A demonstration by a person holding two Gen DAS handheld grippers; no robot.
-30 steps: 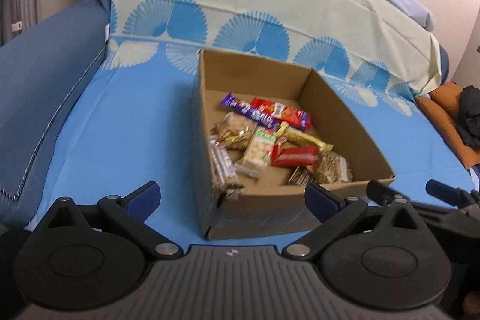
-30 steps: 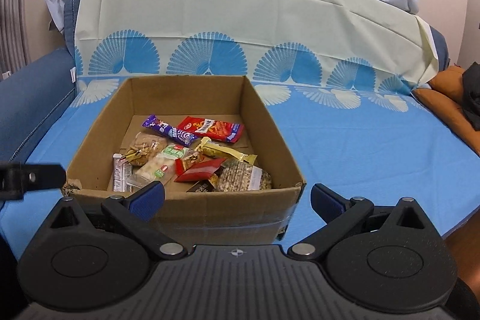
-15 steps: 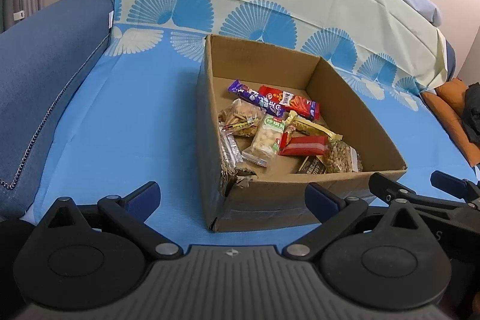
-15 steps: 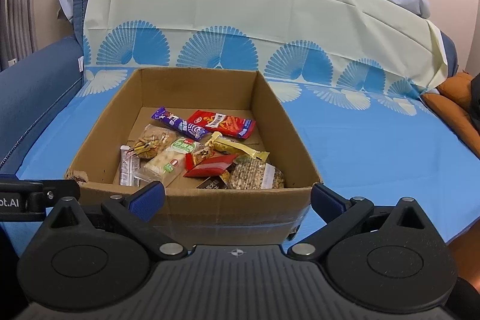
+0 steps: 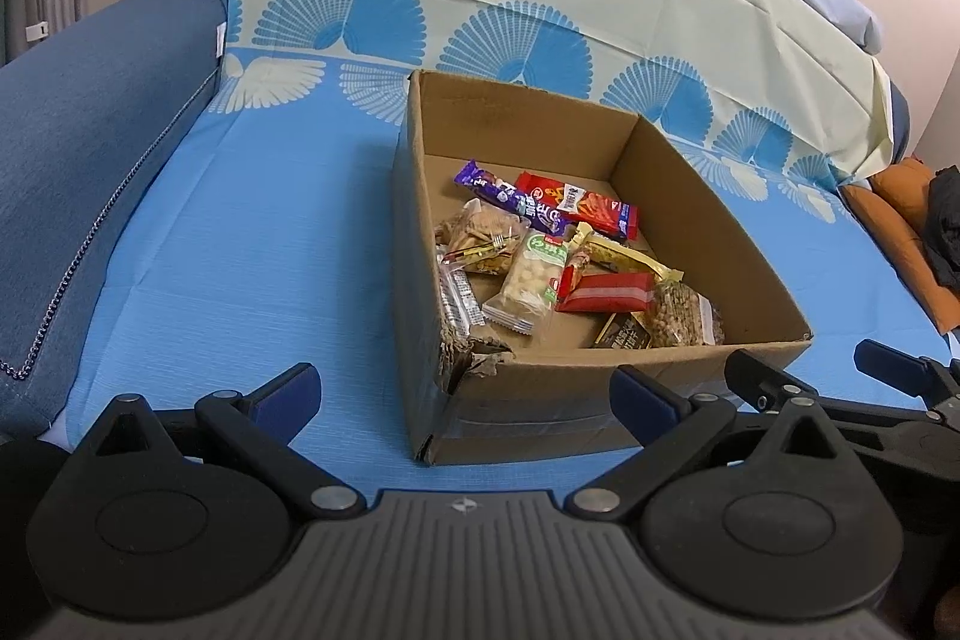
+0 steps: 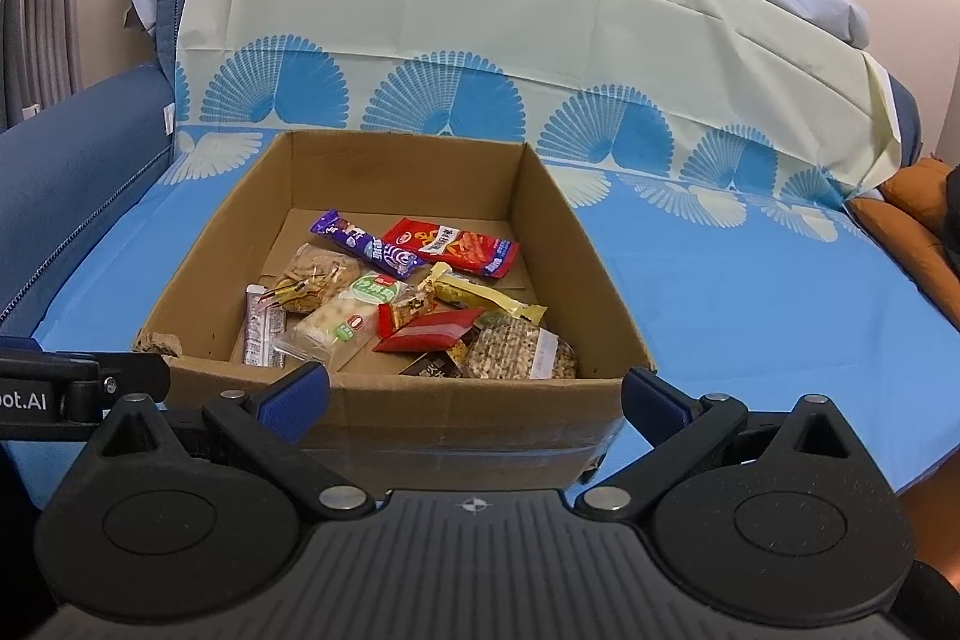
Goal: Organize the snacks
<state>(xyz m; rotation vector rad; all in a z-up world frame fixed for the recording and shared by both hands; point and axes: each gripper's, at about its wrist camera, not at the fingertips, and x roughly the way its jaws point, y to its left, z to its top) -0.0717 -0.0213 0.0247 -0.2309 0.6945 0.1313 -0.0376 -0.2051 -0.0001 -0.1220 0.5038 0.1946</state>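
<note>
Right wrist view shows the cardboard box [image 6: 468, 418] larger and lower in frame than a second ago, both grippers [image 6: 474, 394] [image 5: 465, 388] drawn back with jaws open and empty, while every snack [image 6: 420, 298] lies loose inside it on the bed [image 6: 750, 316].

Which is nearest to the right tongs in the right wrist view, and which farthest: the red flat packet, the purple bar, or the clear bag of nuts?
From the right tongs:
1. Clear bag of nuts, by the box's near wall, right of centre.
2. Red flat packet, just behind it, mid-box.
3. Purple bar, toward the far wall, left of centre.
</note>
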